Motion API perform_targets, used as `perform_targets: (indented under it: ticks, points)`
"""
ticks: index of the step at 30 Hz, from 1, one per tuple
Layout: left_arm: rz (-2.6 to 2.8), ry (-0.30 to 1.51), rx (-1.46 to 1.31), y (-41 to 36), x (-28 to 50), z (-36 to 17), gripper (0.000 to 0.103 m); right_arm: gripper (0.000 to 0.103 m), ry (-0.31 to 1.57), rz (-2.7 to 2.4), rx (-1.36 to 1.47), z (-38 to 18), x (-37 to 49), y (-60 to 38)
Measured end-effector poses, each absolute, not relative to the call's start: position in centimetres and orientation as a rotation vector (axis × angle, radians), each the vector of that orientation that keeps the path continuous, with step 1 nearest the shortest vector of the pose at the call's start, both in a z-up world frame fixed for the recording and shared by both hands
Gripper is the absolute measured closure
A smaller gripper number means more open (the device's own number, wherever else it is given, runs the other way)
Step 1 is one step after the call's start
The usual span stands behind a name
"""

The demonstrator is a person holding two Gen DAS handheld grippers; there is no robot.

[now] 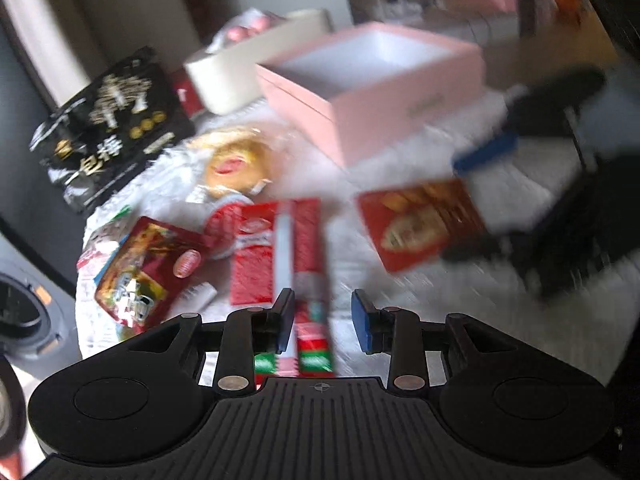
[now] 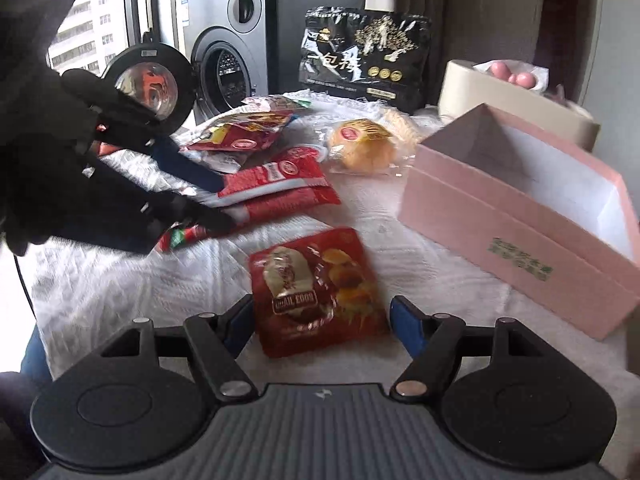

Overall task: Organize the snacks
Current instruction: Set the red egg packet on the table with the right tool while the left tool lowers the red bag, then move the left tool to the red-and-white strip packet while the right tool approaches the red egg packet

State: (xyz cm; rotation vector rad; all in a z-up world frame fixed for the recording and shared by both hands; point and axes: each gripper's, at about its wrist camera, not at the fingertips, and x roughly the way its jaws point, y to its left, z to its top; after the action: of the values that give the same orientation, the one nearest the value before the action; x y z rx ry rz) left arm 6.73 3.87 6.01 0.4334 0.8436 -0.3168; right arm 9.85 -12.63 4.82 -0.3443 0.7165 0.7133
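Left gripper [image 1: 322,316] open astride red sachet [image 1: 308,264]; right gripper [image 2: 322,326] open astride quail-egg packet [image 2: 316,292]; pink box [image 2: 520,216] near, apart.

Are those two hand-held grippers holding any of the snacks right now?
Neither grips. The left hand-held gripper straddles the long red packet's end; the right hand-held gripper is open around the quail egg packet.
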Motion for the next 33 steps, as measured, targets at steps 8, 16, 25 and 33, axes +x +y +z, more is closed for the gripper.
perform_targets:
  ticks: [8, 16, 25, 33]
  points:
    - [-0.453, 0.991, 0.322, 3.5, 6.2, 6.0, 0.072, 0.030, 0.753, 0.644, -0.232, 4.4, 11.8, -15.2]
    - [-0.511, 0.990, 0.359, 1.4, 6.9, 6.0, 0.079, 0.030, 0.756, 0.661, -0.191, 4.2, 12.3, -15.5]
    - [-0.657, 1.056, 0.148, 3.9, 7.7, 6.4, 0.072, 0.030, 0.779, 0.671, -0.169, 4.9, 12.6, -15.9]
    - [-0.471, 1.013, 0.394, 5.0, 6.4, 7.3, 0.071, 0.030, 0.754, 0.721, -0.264, 6.0, 11.8, -16.0]
